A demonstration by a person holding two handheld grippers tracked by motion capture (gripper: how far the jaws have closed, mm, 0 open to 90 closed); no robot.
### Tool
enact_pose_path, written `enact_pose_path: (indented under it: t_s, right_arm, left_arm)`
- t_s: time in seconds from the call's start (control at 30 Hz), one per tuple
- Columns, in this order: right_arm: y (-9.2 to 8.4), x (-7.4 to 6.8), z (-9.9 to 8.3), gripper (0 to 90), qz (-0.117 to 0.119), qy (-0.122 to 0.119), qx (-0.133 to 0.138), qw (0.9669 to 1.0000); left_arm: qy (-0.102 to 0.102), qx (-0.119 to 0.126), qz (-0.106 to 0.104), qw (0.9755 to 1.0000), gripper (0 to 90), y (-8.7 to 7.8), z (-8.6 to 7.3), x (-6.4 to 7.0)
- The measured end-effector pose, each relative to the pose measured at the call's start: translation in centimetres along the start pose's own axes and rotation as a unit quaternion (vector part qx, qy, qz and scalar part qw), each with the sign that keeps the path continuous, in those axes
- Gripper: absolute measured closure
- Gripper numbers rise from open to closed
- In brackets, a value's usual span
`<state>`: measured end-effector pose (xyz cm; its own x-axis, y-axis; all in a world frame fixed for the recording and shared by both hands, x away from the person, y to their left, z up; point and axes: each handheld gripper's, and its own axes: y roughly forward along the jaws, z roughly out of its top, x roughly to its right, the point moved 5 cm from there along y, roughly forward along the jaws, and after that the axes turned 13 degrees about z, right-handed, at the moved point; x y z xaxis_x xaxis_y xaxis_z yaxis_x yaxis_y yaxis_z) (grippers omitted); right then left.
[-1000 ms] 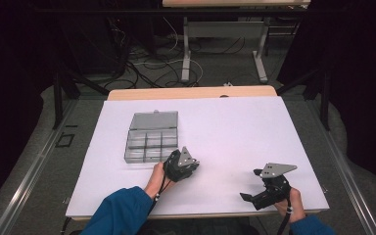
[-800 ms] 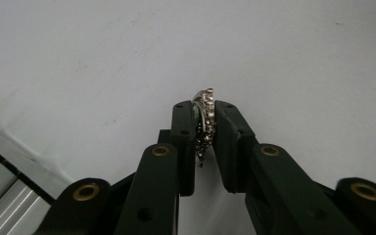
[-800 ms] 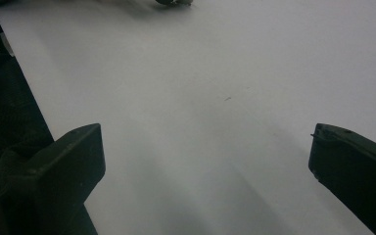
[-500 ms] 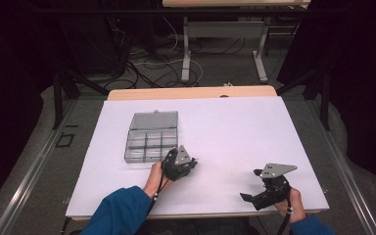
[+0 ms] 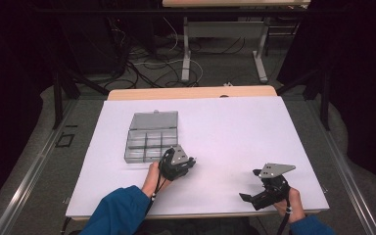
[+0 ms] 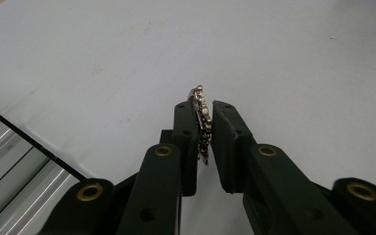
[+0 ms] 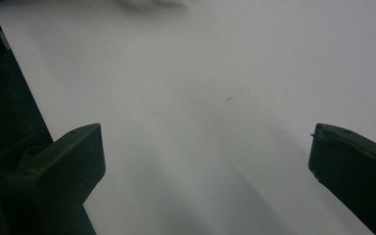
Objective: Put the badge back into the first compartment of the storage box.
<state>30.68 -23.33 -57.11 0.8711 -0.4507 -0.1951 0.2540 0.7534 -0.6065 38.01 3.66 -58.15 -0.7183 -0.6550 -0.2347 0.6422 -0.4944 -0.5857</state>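
My left gripper (image 6: 204, 111) is shut on a small silver, beaded metal piece (image 6: 200, 122) that stands on edge between its pads, just above the white table sheet. In the high view that gripper (image 5: 187, 164) sits just right of the front corner of a grey compartment box (image 5: 149, 142) whose lid (image 5: 154, 119) lies open behind it. My right gripper (image 5: 250, 186) rests near the table's front right edge. Its jaws stand wide apart in the right gripper view (image 7: 205, 147), with nothing but bare sheet between them.
The white sheet (image 5: 235, 127) covers the table, with a wooden strip (image 5: 191, 92) along the far edge. The box edge (image 6: 14, 166) shows at the lower left of the left gripper view. Beyond the table are desk legs and cables on the floor (image 5: 176, 58).
My left gripper has edged slightly left, toward the box. The right gripper has kept still.
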Motion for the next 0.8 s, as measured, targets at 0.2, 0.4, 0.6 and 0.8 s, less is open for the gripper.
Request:
enact_pose_path:
  t_s: [0.2, 0.4, 0.6, 0.8]
  right_arm:
    - [0.2, 0.1, 0.0, 0.0, 0.002, 0.002, -0.001, 1.0000]
    - [0.2, 0.1, 0.1, 0.0, 0.000, 0.006, 0.003, 1.0000]
    - [0.3, 0.1, 0.1, 0.0, -0.001, 0.004, 0.000, 1.0000]
    - [0.1, 0.1, 0.0, 0.0, 0.000, 0.002, -0.001, 1.0000]
  left_arm:
    - [-0.003, 0.003, 0.002, 1.0000, 81.4, -0.9, 0.0, -0.4]
    - [-0.014, 0.017, 0.006, 0.9998, 81.9, -1.7, 0.3, -0.7]
    - [-0.017, 0.009, -0.001, 0.9998, 82.0, -2.1, 0.2, -1.1]
    - [-0.017, 0.012, 0.003, 0.9998, 81.9, -2.4, 0.2, -1.3]
